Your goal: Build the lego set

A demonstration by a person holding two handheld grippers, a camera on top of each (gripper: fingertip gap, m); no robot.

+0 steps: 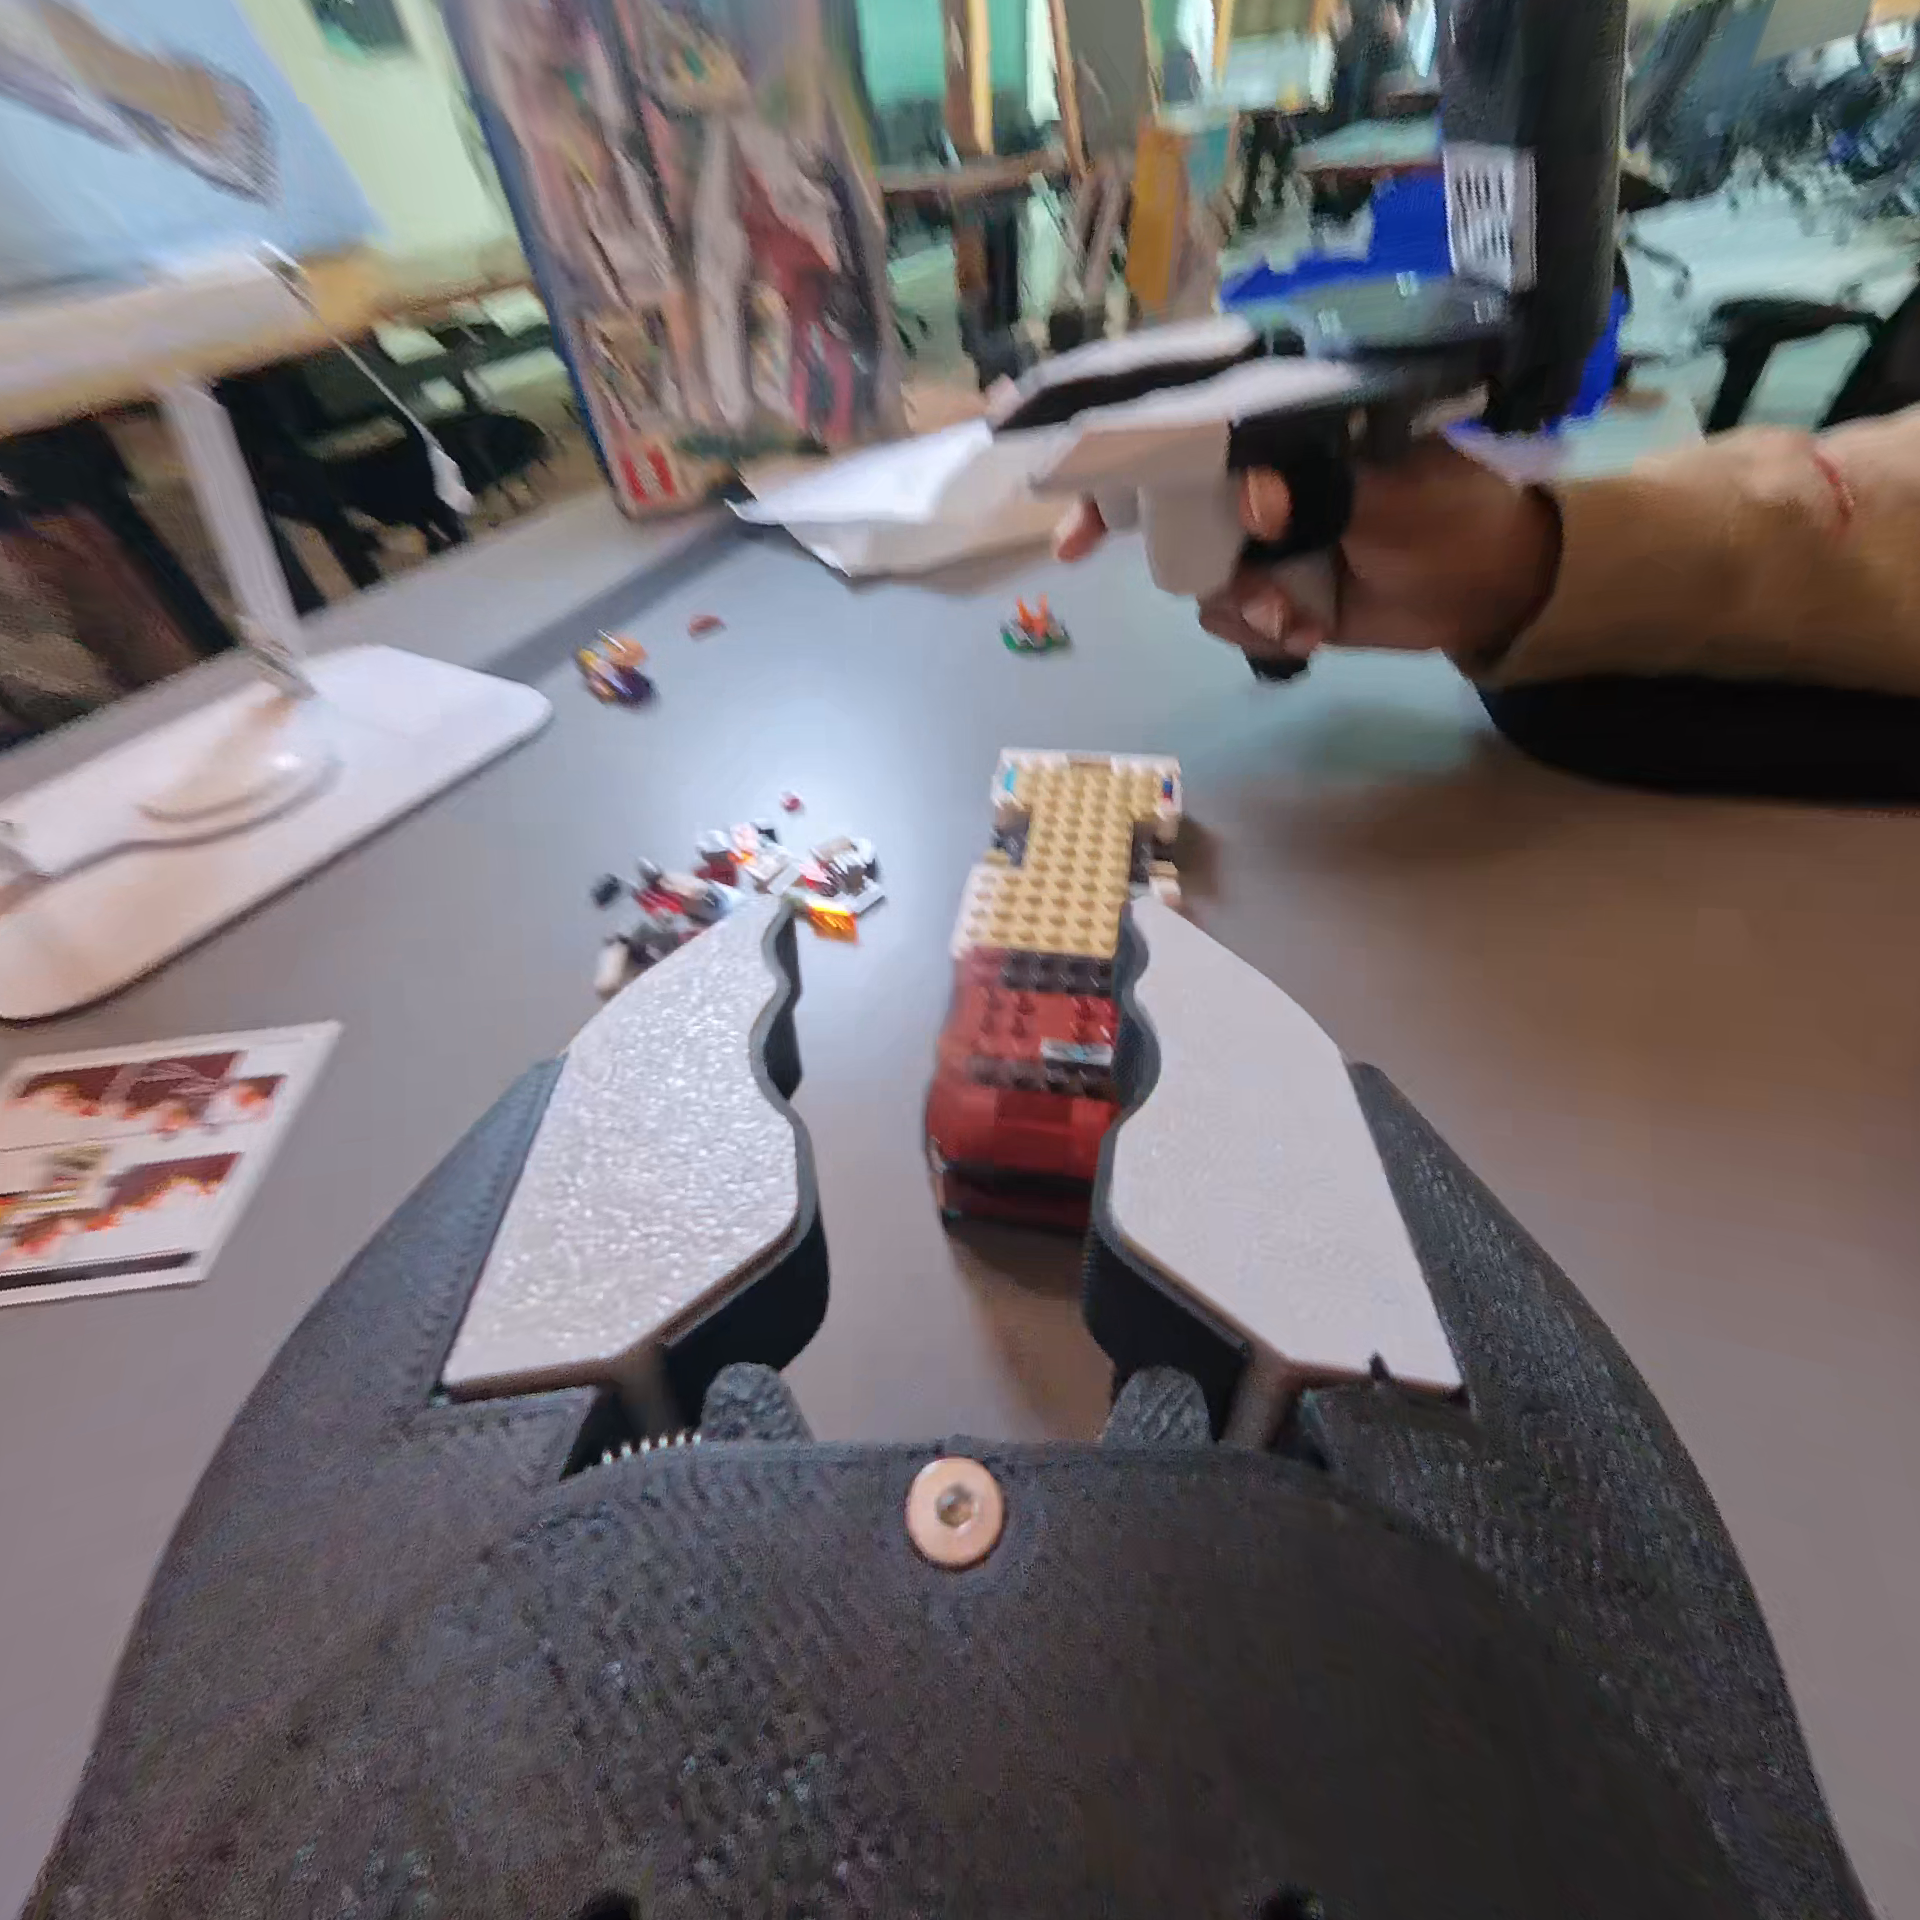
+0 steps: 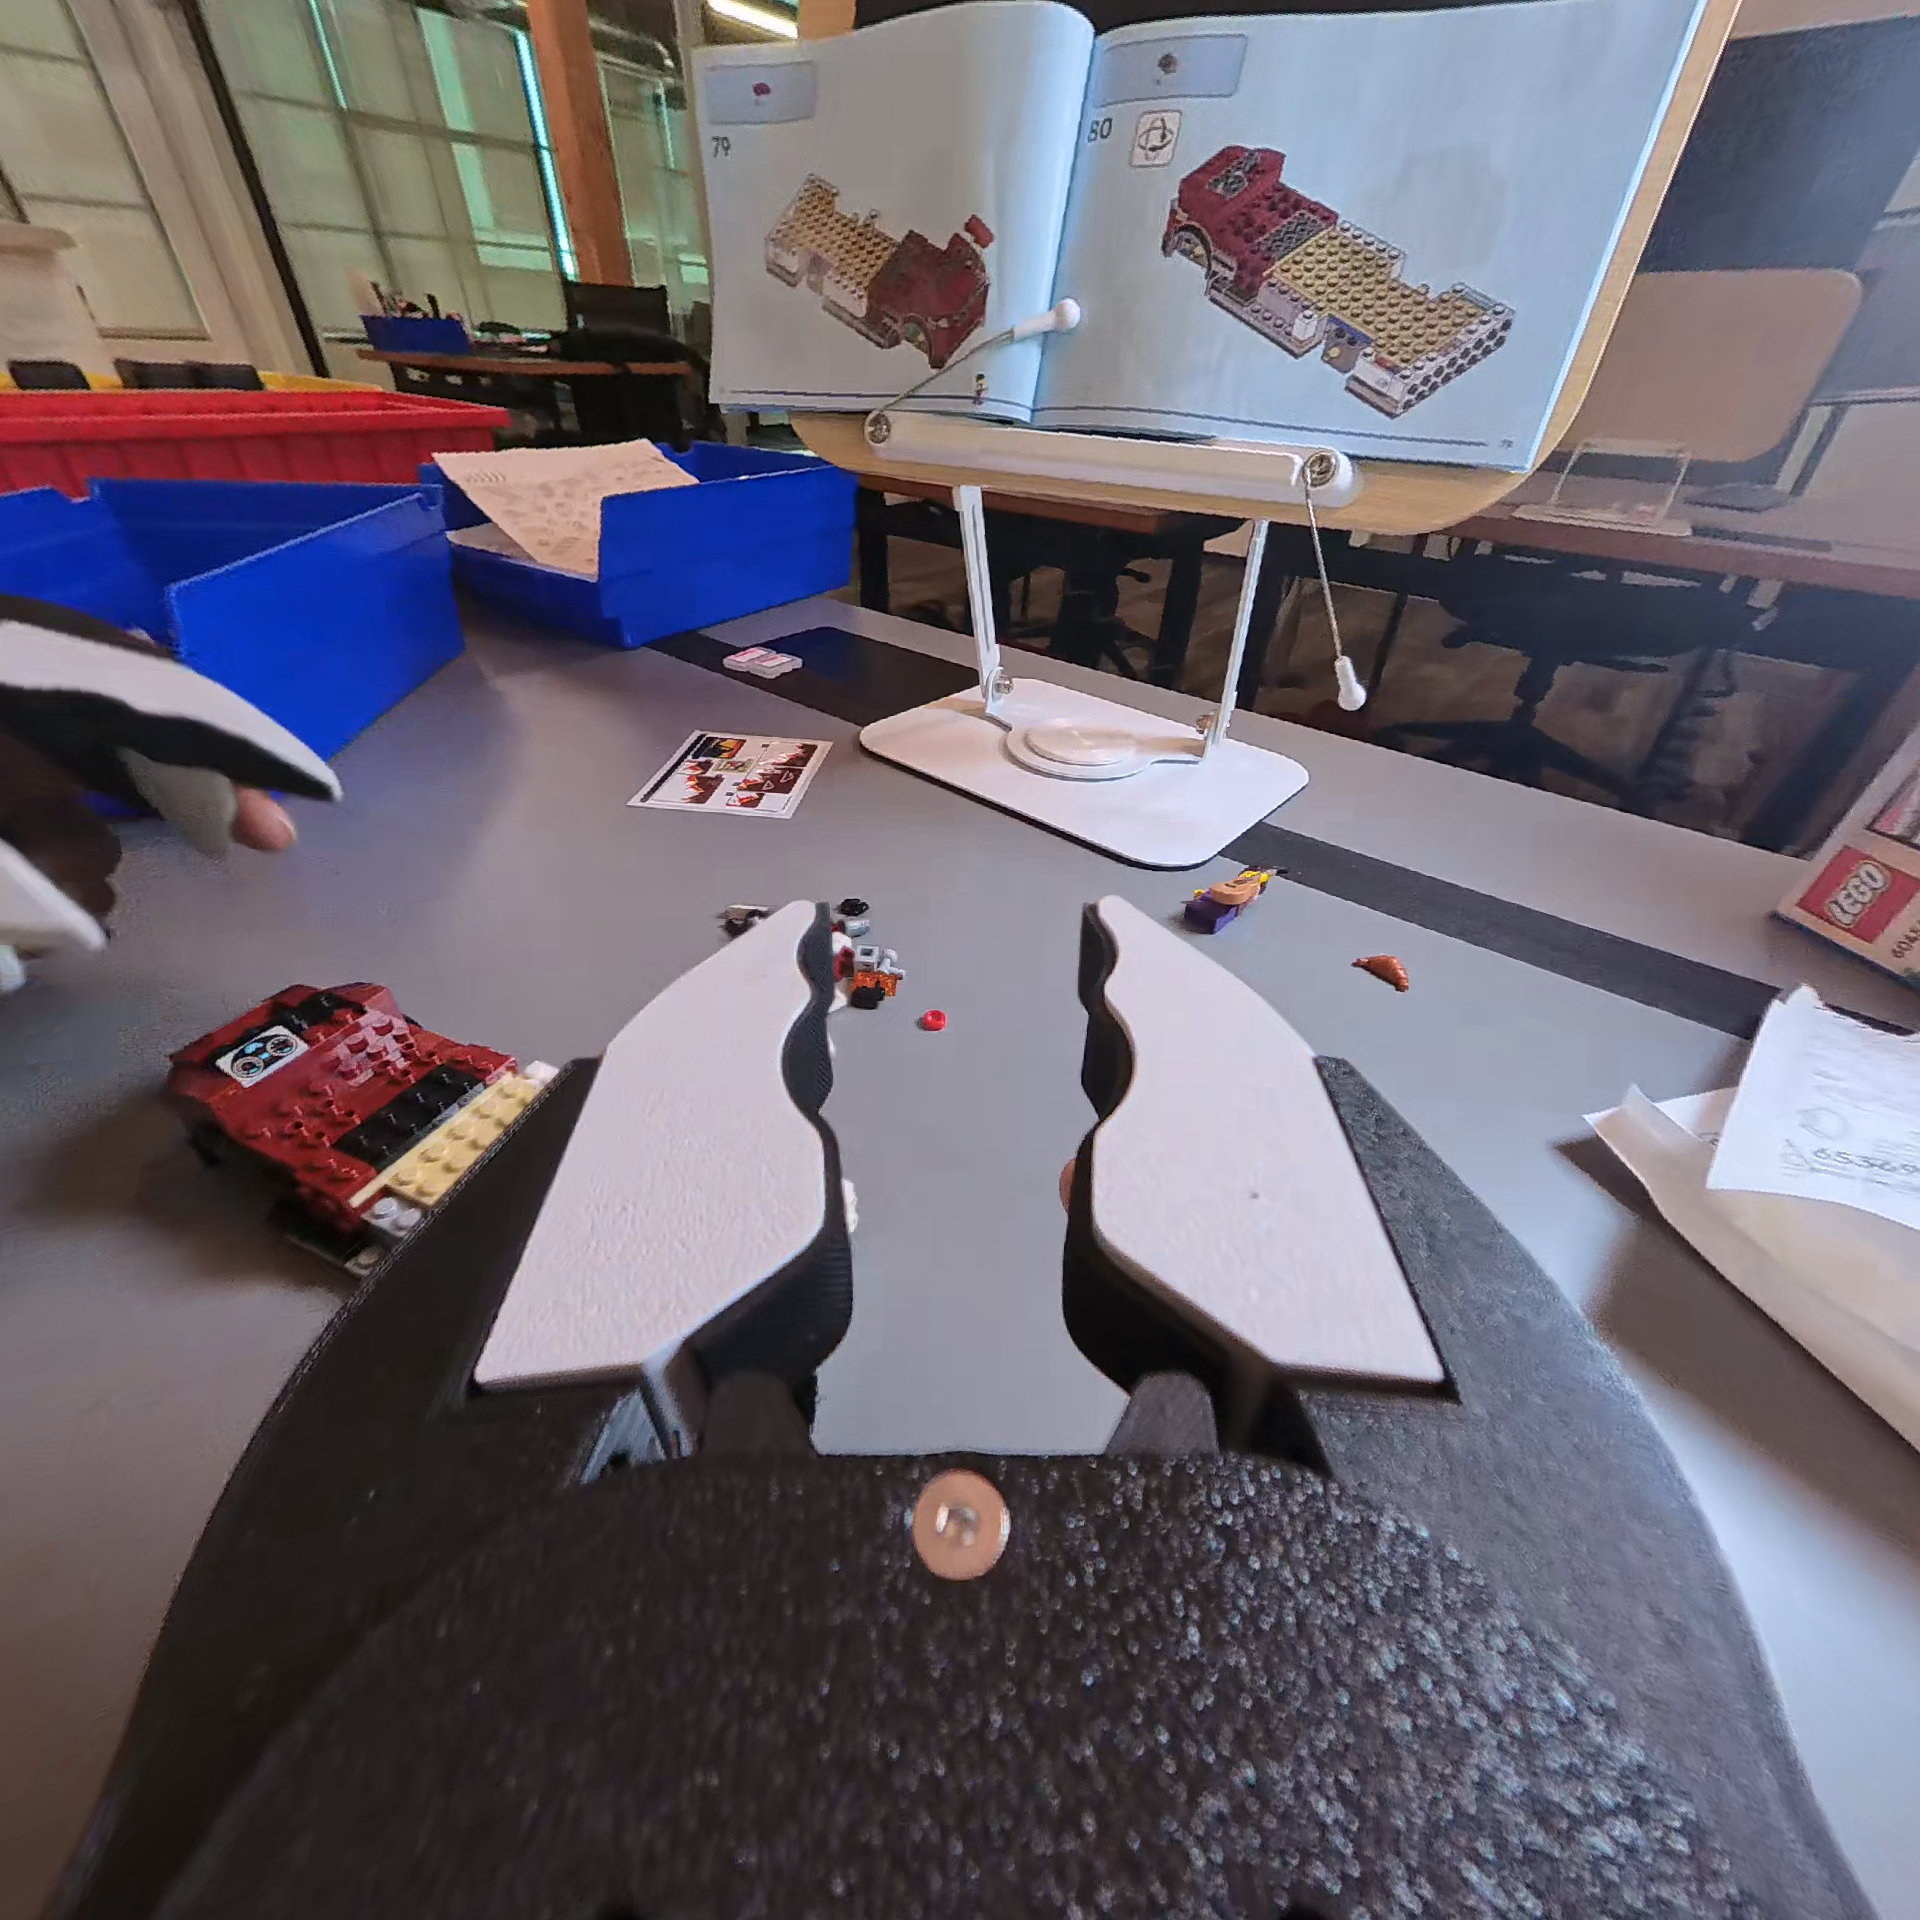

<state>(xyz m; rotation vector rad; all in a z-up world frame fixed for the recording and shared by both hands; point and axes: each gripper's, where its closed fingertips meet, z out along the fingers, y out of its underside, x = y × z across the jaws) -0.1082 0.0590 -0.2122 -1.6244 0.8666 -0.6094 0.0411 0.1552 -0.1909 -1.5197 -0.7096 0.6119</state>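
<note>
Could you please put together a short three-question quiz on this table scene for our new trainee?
1. True or false: the right gripper has a brick clamped between its fingers.
2. What lies closest ahead of the right gripper on the grey table? A) a small red round piece B) a blue bin C) the sticker sheet
3. Fill in: the brick model lies against the left gripper's ____-hand finger, as seen in that gripper's own view.

Key: 1 false, its fingers stand apart over bare table; 2 A; 3 right.
</note>
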